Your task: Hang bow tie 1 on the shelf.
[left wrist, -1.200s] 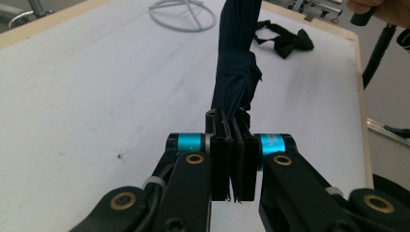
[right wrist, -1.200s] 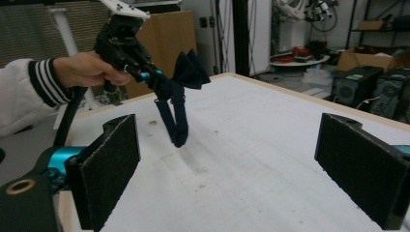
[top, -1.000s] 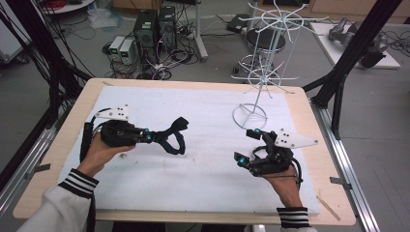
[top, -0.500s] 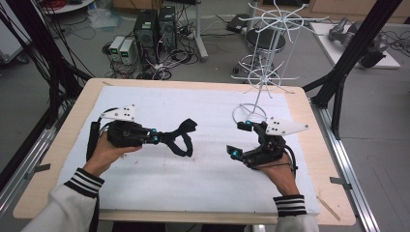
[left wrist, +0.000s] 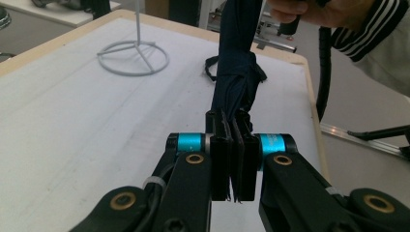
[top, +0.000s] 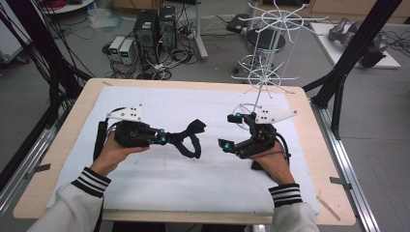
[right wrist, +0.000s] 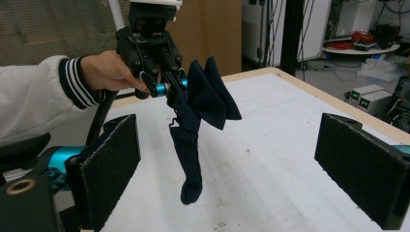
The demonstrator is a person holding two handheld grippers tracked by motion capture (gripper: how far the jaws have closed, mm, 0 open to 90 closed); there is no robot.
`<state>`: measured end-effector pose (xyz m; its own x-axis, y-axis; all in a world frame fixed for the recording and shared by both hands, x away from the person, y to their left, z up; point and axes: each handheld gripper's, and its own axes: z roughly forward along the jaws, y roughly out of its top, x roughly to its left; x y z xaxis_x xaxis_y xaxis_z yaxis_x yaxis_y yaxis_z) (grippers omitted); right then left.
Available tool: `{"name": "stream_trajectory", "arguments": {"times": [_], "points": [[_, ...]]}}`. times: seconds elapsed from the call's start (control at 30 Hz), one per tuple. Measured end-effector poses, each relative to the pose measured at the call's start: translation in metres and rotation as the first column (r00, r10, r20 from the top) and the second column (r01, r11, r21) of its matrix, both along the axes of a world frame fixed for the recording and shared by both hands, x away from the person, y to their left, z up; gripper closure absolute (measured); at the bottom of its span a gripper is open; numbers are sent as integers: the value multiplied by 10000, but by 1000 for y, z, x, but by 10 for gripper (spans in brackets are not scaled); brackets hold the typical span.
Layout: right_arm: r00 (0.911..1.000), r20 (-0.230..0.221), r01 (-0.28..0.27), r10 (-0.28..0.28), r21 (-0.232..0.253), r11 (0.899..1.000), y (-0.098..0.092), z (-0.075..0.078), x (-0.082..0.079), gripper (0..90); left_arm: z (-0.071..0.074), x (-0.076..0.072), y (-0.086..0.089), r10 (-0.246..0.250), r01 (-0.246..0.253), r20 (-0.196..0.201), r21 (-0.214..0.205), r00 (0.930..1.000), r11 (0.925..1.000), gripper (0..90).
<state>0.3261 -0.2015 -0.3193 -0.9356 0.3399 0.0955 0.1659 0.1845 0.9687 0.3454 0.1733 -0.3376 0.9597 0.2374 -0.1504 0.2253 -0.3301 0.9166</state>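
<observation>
While the left gripper (top: 163,139) clamps a dark sock (top: 189,139) hanging over the worktop's (top: 58,145) middle, the right gripper (top: 230,130) faces it, jaws wide and holding nothing, near the wire rack (top: 263,77).

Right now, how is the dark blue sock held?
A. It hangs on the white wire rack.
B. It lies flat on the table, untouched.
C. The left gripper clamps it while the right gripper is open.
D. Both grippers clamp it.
C: the left gripper is shut on the dark blue sock, which dangles above the table, and the right gripper has its jaws wide apart.
</observation>
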Motion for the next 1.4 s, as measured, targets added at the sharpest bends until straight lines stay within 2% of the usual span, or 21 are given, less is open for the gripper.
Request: {"name": "stream_trajectory", "arguments": {"times": [0.17,0.23,0.47,0.67,0.97,1.03,1.23,1.4], "points": [[9993,87,-366,368,-227,9991,11,5,4,91,1,-2,-5,-146,146,67,-25,9999,9999,873],[9974,82,-711,715,-437,9965,17,8,6,144,2,-2,-6,-222,222,106,15,9997,9998,873],[9962,47,-868,874,-751,9934,26,11,11,169,2,-5,-7,-284,284,121,-46,9995,9996,873],[9919,41,-1258,1270,-1068,9863,33,9,14,273,3,-6,-7,-321,321,157,34,9994,9995,873],[9906,132,-1334,1358,-1168,9842,37,8,15,345,3,-8,-9,-405,405,186,29,9990,9992,873],[9901,160,-1366,1396,-1252,9827,38,9,16,408,3,-8,-9,-441,439,245,68,9987,9990,873],[9875,147,-1532,1569,-1422,9779,41,8,15,502,3,-8,-9,-444,441,269,112,9987,9990,873],[9817,550,-1701,1825,-1797,9689,43,8,13,736,3,-8,-9,-458,454,285,131,9985,9989,873]]}}
